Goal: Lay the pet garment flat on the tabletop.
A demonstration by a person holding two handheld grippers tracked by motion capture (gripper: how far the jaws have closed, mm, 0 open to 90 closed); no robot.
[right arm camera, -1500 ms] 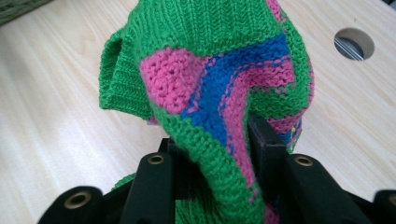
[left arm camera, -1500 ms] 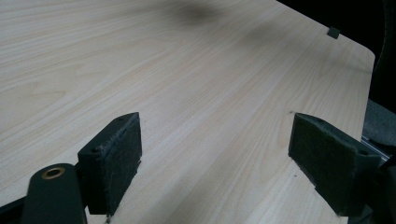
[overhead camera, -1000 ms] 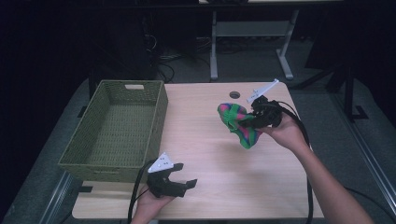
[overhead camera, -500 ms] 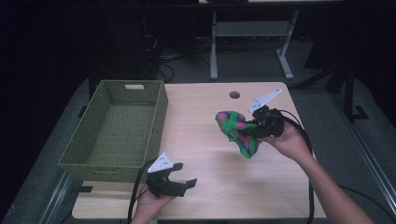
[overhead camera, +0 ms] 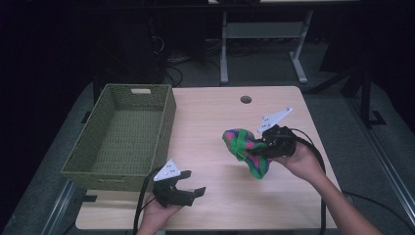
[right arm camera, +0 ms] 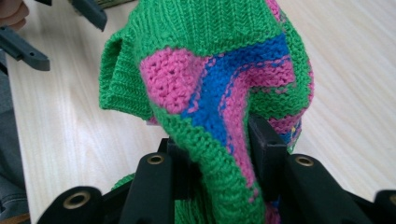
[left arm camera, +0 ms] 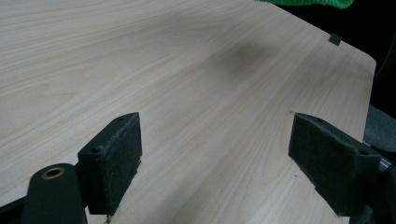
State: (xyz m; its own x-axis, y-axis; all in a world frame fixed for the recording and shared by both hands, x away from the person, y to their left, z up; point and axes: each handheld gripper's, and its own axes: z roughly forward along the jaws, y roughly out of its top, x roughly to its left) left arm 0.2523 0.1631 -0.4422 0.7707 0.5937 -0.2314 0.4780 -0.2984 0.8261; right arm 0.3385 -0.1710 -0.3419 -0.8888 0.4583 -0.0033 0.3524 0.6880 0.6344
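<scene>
My right tool (overhead camera: 258, 147) is clamped on a bunched knitted cloth (overhead camera: 244, 149) of green, pink and blue, holding it above the right half of the wooden counter (overhead camera: 210, 122). My left tool (overhead camera: 188, 185) sits near the counter's front edge, jaws wide and empty, just beside the green woven basket (overhead camera: 98, 159).

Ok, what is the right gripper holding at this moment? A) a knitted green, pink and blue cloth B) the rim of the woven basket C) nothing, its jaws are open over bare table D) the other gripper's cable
A: the right gripper is shut on the knitted cloth, which hangs clear above the table, apart from the basket.
</scene>
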